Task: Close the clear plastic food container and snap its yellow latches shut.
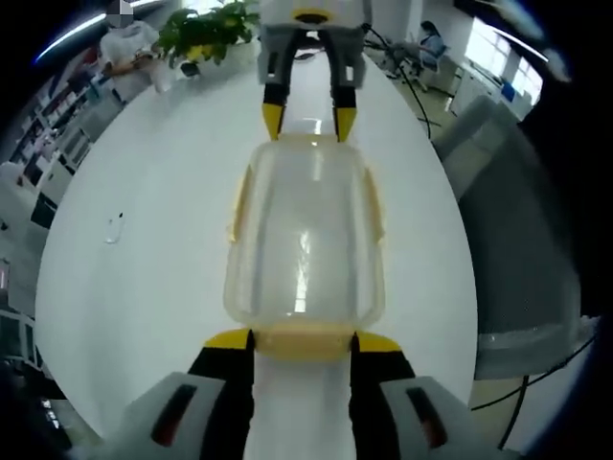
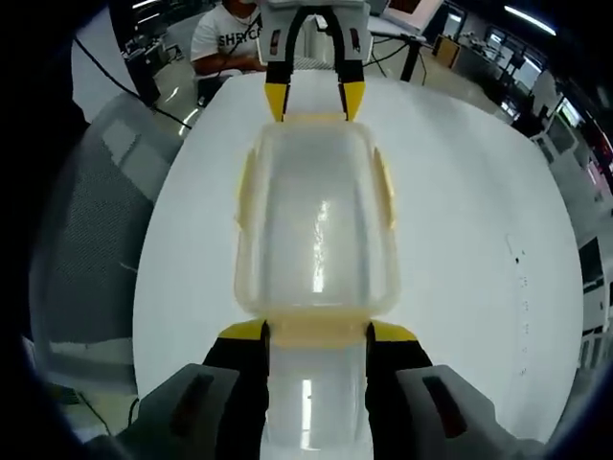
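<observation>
The clear plastic food container (image 1: 305, 230) (image 2: 316, 220) lies on the white table (image 1: 153, 240) (image 2: 460, 240) with its lid on. Yellow latches run along its long sides (image 1: 239, 201) (image 2: 385, 187). My left gripper (image 1: 304, 341) is open at the near end, its yellow tips on either side of the end latch (image 1: 302, 342). At the opposite end my right gripper (image 2: 318, 332) is also open, straddling the other end latch (image 2: 316, 333). Each gripper shows at the top of the other's view: the right gripper (image 1: 308, 121) and the left gripper (image 2: 314, 102).
A grey chair (image 1: 517, 240) (image 2: 105, 211) stands beside the table. A potted plant (image 1: 206, 34) stands at the table's far end, next to a person (image 1: 129, 38). Another person in a white shirt (image 2: 225, 34) sits at the opposite end. A small object (image 1: 115, 228) lies on the table.
</observation>
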